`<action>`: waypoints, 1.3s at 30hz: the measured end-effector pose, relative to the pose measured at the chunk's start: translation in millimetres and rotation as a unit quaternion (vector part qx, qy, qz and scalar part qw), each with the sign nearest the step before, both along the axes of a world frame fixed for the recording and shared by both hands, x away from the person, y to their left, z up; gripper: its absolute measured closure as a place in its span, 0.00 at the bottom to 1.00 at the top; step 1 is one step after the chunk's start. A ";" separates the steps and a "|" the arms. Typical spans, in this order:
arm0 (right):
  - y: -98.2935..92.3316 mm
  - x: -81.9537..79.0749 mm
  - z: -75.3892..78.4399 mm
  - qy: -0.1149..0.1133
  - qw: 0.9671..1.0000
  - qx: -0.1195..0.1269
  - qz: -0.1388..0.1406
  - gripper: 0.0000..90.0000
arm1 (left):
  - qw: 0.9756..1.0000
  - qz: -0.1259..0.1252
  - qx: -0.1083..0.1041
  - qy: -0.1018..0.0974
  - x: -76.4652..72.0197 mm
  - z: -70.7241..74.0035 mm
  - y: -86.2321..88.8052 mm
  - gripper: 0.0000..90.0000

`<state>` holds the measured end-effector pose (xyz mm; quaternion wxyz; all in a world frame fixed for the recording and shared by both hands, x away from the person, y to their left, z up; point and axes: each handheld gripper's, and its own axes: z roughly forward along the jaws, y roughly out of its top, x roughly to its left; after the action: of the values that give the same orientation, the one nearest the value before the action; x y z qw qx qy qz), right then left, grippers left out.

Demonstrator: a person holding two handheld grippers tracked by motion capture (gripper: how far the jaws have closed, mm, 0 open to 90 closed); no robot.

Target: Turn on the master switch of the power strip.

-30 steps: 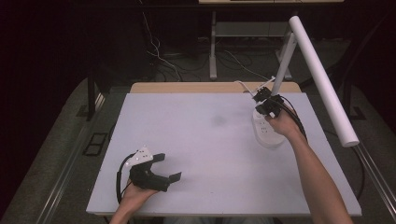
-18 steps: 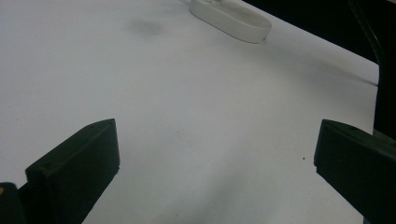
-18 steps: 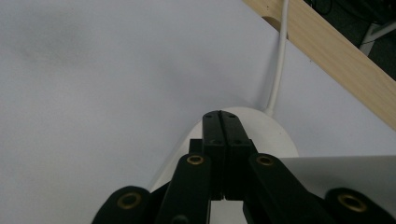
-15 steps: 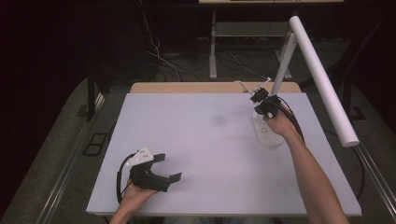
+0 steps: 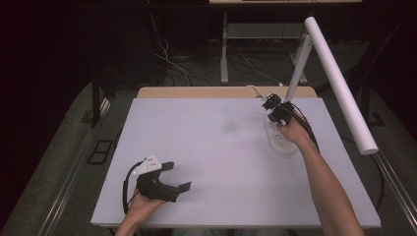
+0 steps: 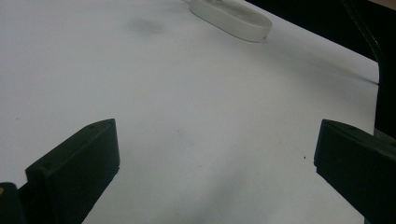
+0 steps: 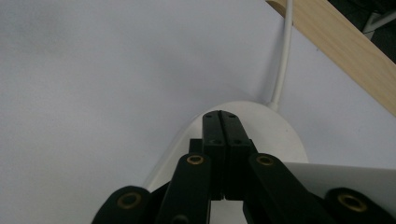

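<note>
Near edge of white table (image 5: 221, 162), left corner: left tongs (image 5: 178, 177), jaws spread wide, empty. Toward far right corner: right tongs (image 5: 271, 102), jaws pressed together, nothing between, over white power strip (image 5: 280, 145). Right gripper view: strip's cord (image 7: 283, 60), wooden far edge (image 7: 336, 44). Beyond: white lamp tube (image 5: 339, 83), dark floor, cables.

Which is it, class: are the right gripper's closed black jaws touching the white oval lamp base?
Cannot tell: the right gripper overlaps the white oval lamp base, hiding any contact.

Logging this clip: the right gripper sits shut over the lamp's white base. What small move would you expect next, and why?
Probably a short press down: the right gripper has its jaws closed with nothing between them, poised over the lamp base, as for a switch. The left gripper rests open, far away.
</note>
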<state>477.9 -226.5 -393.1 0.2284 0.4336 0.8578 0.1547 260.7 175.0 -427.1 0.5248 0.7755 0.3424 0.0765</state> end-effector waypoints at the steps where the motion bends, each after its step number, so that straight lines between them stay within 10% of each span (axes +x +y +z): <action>1: -0.5 0.2 -0.3 0.001 1.000 -0.001 -0.001 0.99 | 1.000 0.000 0.000 0.000 0.1 0.0 0.0 0.00; 39: -8.5 -1.7 -12.2 0.006 1.000 0.000 -0.001 1.00 | 1.000 -0.006 0.007 -0.001 -0.1 -0.9 -1.6 0.00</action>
<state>476.2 -234.9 -405.3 0.2238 0.4353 0.8587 0.1518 260.6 173.5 -428.0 0.5200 0.7812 0.3368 0.0769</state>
